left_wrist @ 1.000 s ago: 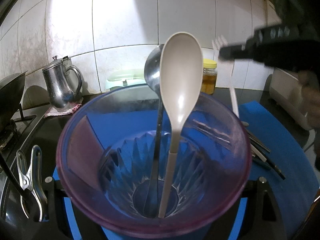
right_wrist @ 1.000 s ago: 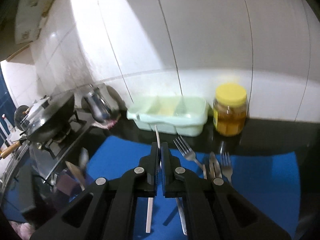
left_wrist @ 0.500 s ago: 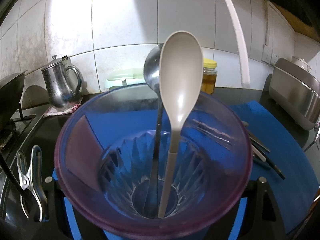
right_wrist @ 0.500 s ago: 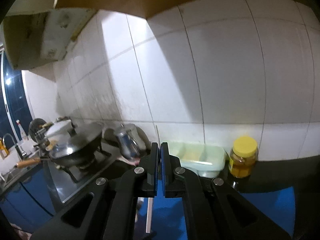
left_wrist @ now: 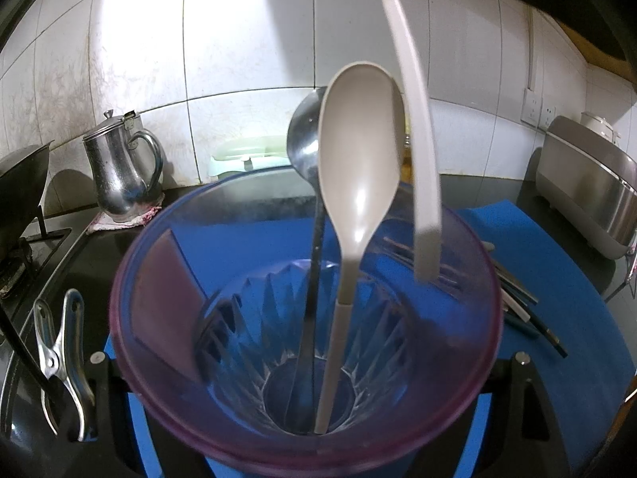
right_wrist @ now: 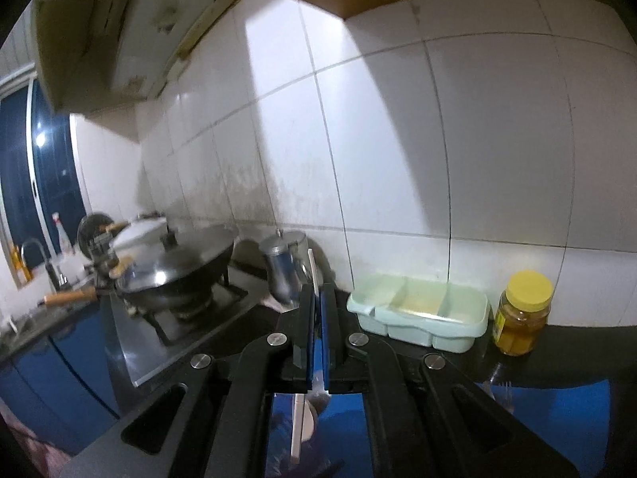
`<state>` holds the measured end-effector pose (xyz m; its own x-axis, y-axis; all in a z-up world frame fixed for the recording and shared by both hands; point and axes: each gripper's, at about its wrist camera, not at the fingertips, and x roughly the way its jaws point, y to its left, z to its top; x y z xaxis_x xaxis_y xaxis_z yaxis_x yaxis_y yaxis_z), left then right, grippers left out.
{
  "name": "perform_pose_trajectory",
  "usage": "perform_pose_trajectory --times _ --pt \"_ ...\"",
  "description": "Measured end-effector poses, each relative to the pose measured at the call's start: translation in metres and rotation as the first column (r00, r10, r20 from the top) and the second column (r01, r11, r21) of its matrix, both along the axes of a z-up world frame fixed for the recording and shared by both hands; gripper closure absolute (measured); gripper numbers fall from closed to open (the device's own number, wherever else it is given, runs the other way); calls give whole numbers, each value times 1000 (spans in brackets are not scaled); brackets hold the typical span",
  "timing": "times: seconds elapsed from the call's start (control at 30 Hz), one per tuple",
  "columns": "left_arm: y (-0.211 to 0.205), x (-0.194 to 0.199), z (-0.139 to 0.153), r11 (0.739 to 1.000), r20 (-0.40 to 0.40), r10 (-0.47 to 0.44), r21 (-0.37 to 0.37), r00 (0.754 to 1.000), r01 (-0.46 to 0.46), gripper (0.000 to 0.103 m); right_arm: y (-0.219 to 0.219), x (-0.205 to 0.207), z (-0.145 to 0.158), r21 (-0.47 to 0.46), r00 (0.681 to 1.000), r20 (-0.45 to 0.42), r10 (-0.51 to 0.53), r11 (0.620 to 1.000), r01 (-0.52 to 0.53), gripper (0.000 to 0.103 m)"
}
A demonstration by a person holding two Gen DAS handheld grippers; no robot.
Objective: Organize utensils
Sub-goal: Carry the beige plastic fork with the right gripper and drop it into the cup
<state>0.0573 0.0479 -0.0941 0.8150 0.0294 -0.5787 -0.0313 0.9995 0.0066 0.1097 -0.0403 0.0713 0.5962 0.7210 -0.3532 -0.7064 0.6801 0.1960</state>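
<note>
My left gripper (left_wrist: 306, 362) clamps the purple cup (left_wrist: 167, 358), which already holds a beige spoon (left_wrist: 358, 167) and a steel ladle (left_wrist: 302, 139). Only the left view shows a white utensil (left_wrist: 418, 127) hanging over the cup; my right view shows the right gripper (right_wrist: 316, 334) pinching its handle.

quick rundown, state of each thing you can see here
purple cup: held upright between the left gripper's jaws
beige spoon: standing in the cup, bowl up
metal ladle: standing in the cup behind the spoon
white utensil: clamped in the right gripper, handle end hanging over the cup
honey jar: lid on
kettle: lid shut
</note>
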Motion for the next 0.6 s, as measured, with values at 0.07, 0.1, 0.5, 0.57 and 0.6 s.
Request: perform_pose_trajectory --times 0.07,0.1,0.5,0.57,0.6 --pt "0 0 0 1000 0 0 0 1000 0 18 0 0 -7 -20 1000 -15 7 1000 -8 99" --pt "0 1 0 1000 0 0 0 1000 0 18 -1 0 -10 -29 1000 -24 9 1000 -10 99" --pt "1 1 0 1000 -1 0 -1 1000 0 18 -6 1 -41 -105 988 -146 41 993 -57 99" --pt "0 1 0 1000 -1 0 -1 1000 0 18 -7 1 -46 -114 985 -166 45 991 -65 99" --pt "1 2 0 1000 -1 0 -1 1000 0 18 -7 1 -48 -118 984 -172 47 991 -68 99"
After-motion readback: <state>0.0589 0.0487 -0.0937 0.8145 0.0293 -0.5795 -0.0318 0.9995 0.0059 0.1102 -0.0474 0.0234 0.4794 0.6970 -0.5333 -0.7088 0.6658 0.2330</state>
